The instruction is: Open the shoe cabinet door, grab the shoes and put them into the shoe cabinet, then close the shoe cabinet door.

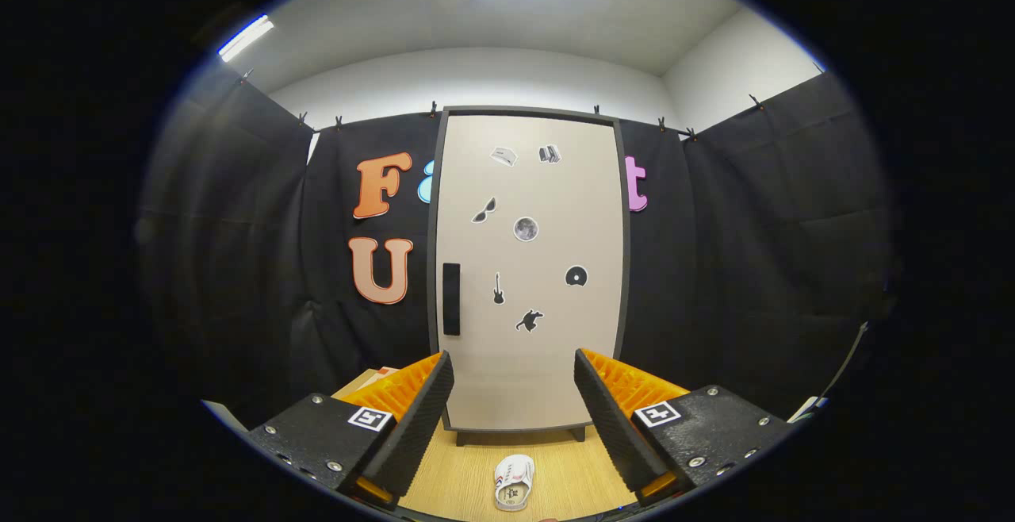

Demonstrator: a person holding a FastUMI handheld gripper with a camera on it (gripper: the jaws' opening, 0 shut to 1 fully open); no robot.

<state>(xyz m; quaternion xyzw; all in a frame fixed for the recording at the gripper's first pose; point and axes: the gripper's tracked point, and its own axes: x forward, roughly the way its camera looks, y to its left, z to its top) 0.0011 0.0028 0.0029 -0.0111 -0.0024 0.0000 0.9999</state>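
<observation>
Shoe lies between wide-spread, empty claw fingers.

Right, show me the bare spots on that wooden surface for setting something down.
Bare wood lies either side of the shoe, between it and each finger of the open gripper, and ahead of it up to the closed cabinet. The strip at the cabinet's feet is tightest.

Matt smooth cabinet door, wood-grain floor, ribbed jaws apart.
</observation>
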